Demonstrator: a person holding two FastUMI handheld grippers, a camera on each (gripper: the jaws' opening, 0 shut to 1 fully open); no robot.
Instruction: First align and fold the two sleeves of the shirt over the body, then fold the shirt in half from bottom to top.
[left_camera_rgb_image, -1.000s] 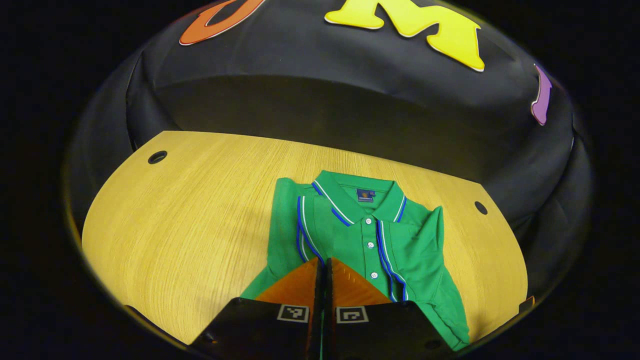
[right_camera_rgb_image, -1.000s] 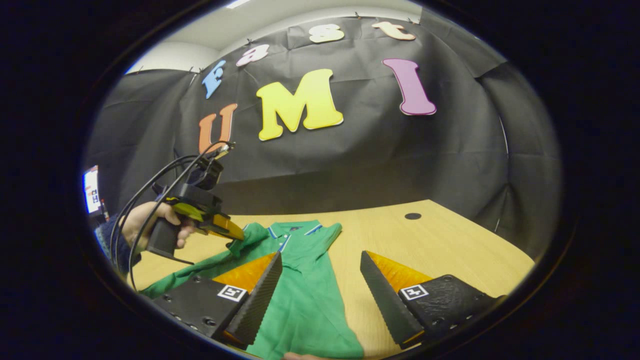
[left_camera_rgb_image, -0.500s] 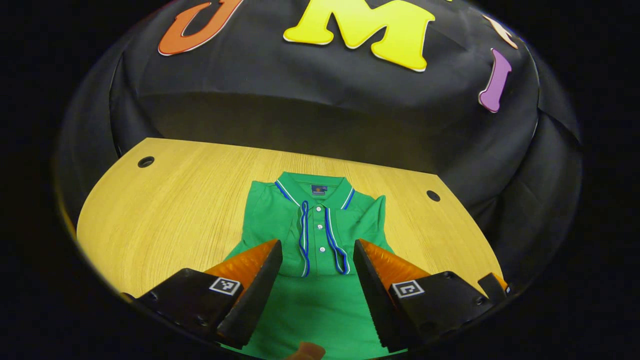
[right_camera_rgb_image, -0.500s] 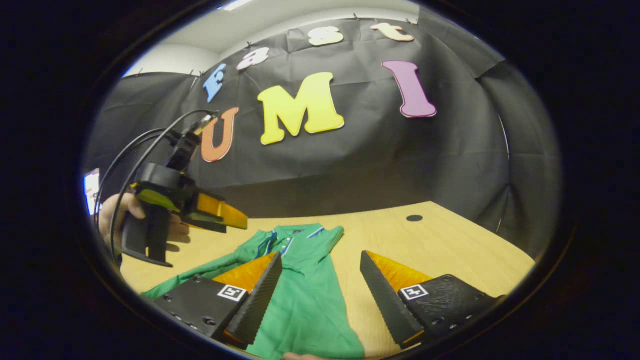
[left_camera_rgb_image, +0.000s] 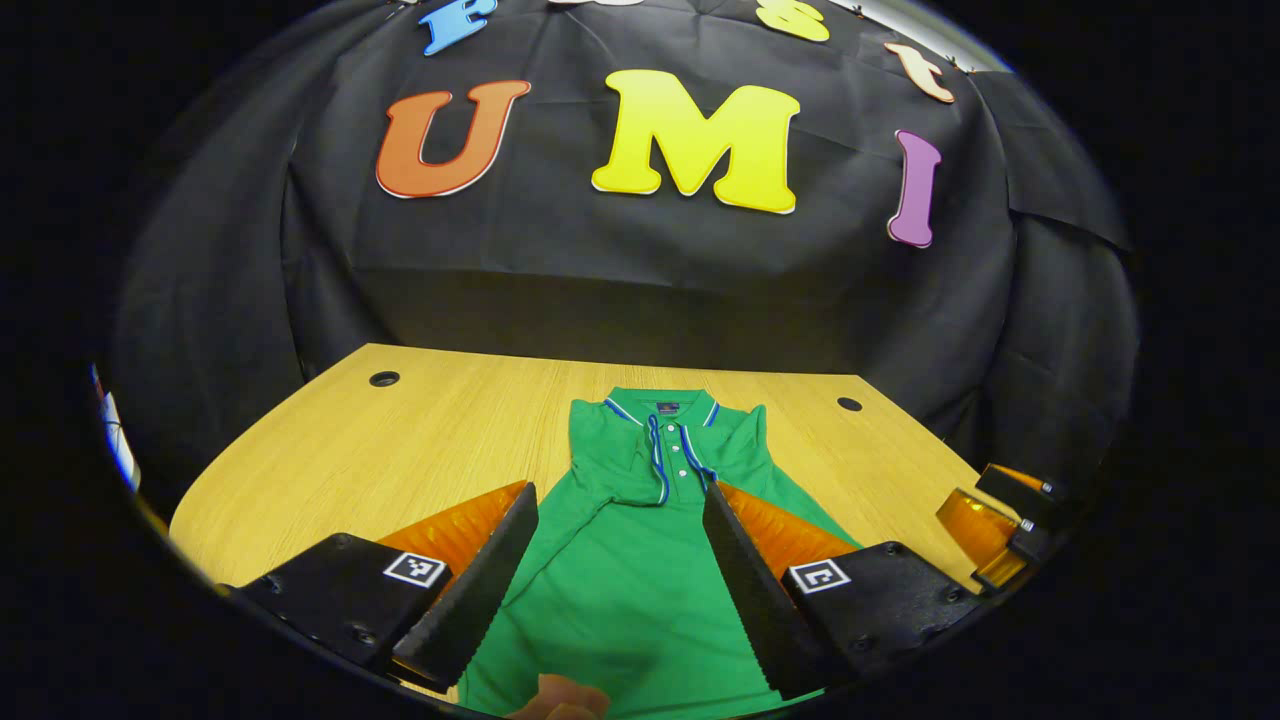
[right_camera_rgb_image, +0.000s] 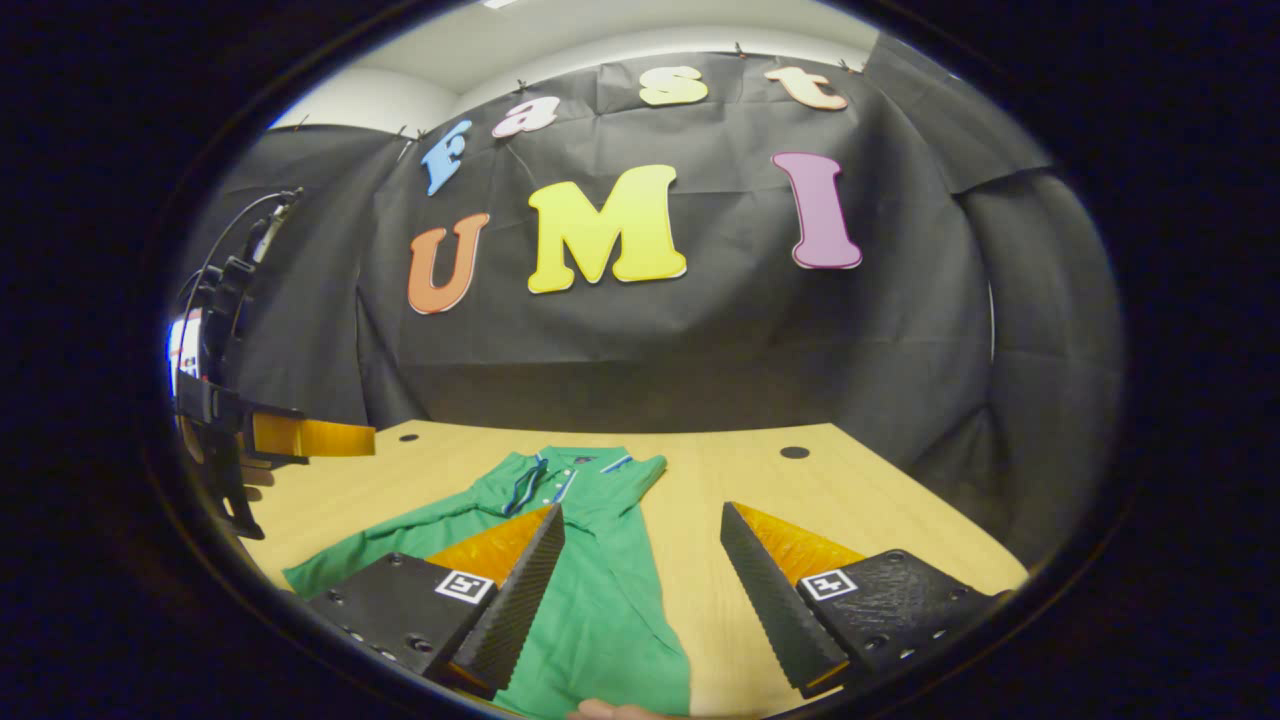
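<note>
A green polo shirt (left_camera_rgb_image: 620, 570) with blue-and-white trim lies face up on the wooden table (left_camera_rgb_image: 400, 450), collar at the far end. Both sleeves lie folded in over the body. My left gripper (left_camera_rgb_image: 616, 490) is open above the shirt's lower half with nothing between its fingers. My right gripper (right_camera_rgb_image: 641, 510) is also open and empty, held over the right edge of the shirt (right_camera_rgb_image: 590, 570) near the hem. In the right gripper view, the left gripper (right_camera_rgb_image: 300, 437) hangs off to the far left. The right gripper (left_camera_rgb_image: 975, 520) shows at the right edge of the left gripper view.
The table has a round cable hole near each far corner (left_camera_rgb_image: 383, 379) (left_camera_rgb_image: 849, 404). Black cloth walls stand close behind the table. A fingertip (left_camera_rgb_image: 555, 700) pokes in at the bottom edge. A screen (right_camera_rgb_image: 185, 350) glows at the far left.
My left gripper went from shut over the shirt to open, then pulled back toward the near edge. In the right gripper view it moved left, away from the shirt. My right gripper barely moved.
</note>
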